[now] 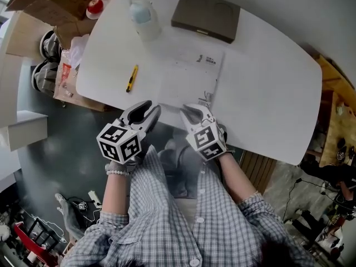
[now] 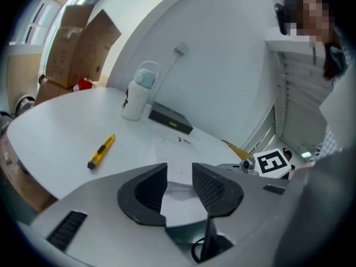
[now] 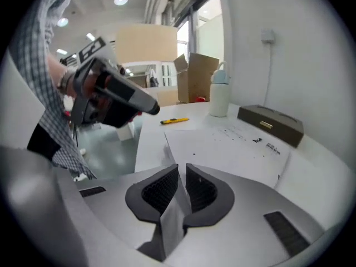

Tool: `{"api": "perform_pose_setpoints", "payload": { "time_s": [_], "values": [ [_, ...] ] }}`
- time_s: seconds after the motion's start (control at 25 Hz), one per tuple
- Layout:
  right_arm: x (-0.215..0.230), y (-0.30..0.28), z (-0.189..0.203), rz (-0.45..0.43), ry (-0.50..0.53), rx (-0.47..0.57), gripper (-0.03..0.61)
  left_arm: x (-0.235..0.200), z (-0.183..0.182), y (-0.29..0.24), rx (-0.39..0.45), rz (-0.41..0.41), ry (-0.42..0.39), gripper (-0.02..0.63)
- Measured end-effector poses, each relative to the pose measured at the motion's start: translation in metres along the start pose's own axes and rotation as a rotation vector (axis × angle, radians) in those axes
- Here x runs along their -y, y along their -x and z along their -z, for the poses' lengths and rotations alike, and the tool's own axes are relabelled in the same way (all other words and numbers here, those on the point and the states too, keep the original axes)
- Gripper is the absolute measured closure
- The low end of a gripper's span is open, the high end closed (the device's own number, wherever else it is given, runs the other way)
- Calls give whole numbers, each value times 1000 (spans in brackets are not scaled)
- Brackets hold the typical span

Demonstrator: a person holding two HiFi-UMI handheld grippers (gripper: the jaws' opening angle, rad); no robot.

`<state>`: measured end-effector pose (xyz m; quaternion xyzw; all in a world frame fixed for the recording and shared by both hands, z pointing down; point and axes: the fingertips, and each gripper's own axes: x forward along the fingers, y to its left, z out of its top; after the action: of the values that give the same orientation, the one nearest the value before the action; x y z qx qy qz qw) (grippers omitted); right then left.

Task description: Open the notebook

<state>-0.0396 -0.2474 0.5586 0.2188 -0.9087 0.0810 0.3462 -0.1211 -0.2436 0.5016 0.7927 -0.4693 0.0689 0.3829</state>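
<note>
Notebook (image 1: 189,79): flat on the white worktop (image 1: 267,93), middle of the near edge, white with a little print at its far right corner. Right where both grippers can get at it.

Right gripper (image 3: 182,177): clenched on a thin sheet at the notebook's near edge, apparently the cover (image 3: 168,224). Pads nearly together with the sheet running straight through the gap. Pinched at the very edge, most likely so that one leaf lifts alone.

Left gripper (image 2: 179,177): released, jaws apart, nothing pressed. Low at the near edge just left of the right one, white paper showing beyond the gap. Probably placed there to steady the rest or take over the lifted leaf.

Cutter (image 1: 132,78): yellow, left of the notebook, well clear of the swing.

Bottle (image 1: 142,16): far left, upright, out of the way.

Box (image 1: 206,15): dark, flat, at the far edge beyond the notebook. Room enough, by the look of it, for the cover to fold open.

Step in hand: grip made, lift of the cover not yet done.
</note>
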Motion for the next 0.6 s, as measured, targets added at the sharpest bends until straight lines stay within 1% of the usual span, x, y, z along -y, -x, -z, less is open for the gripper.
{"api": "perform_pose_setpoints", "payload": {
  "time_s": [0.08,0.16,0.24,0.32,0.4,0.44,0.52,0.56,0.6],
  "values": [
    [1,4,-3,-7,-80,25,528,-6,11,-10,-30,14,64,475],
    [2,6,-5,-4,-124,44,531,-11,19,-21,-52,21,108,463],
    [2,8,-5,5,-141,53,534,-13,22,-33,-61,32,152,457],
    [3,8,-5,14,-135,54,535,-15,23,-44,-62,42,201,459],
    [2,9,-6,30,-86,43,535,-16,20,-50,-58,42,217,461],
    [1,9,-7,46,-41,34,535,-16,18,-51,-54,39,214,514],
    [0,10,-11,95,64,12,534,-12,15,-51,-54,47,209,540],
    [0,11,-14,124,99,11,534,-11,15,-50,-57,54,209,551],
    [0,11,-19,150,113,19,532,-9,15,-49,-60,61,208,559]
  ]
}}
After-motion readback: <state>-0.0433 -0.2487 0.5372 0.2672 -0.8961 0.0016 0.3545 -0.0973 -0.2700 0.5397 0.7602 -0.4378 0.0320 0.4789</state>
